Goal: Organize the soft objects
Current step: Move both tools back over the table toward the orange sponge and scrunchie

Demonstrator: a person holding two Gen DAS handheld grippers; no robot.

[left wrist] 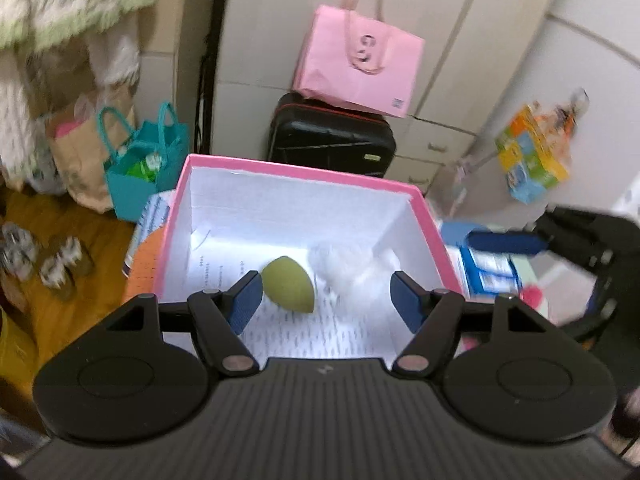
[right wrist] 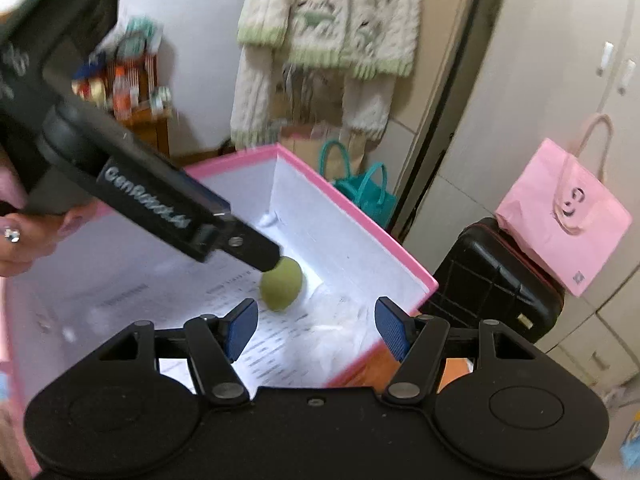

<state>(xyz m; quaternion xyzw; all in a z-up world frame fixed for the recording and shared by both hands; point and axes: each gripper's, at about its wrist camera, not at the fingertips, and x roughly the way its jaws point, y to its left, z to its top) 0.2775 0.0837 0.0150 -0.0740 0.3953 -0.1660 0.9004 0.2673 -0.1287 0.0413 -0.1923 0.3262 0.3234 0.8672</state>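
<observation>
A pink-rimmed box with white walls holds a green egg-shaped sponge and a white fluffy object on printed paper. My left gripper is open above the box, with the sponge just past its left pad and the fluffy object between the pads. In the right wrist view the same box shows the sponge with the left gripper's finger at its top. My right gripper is open and empty over the box's near corner, above the fluffy object.
A black suitcase with a pink paper bag on top stands behind the box, by white cabinets. A teal tote and brown paper bag sit to the left. A knit sweater hangs on the wall. Blue packets lie right of the box.
</observation>
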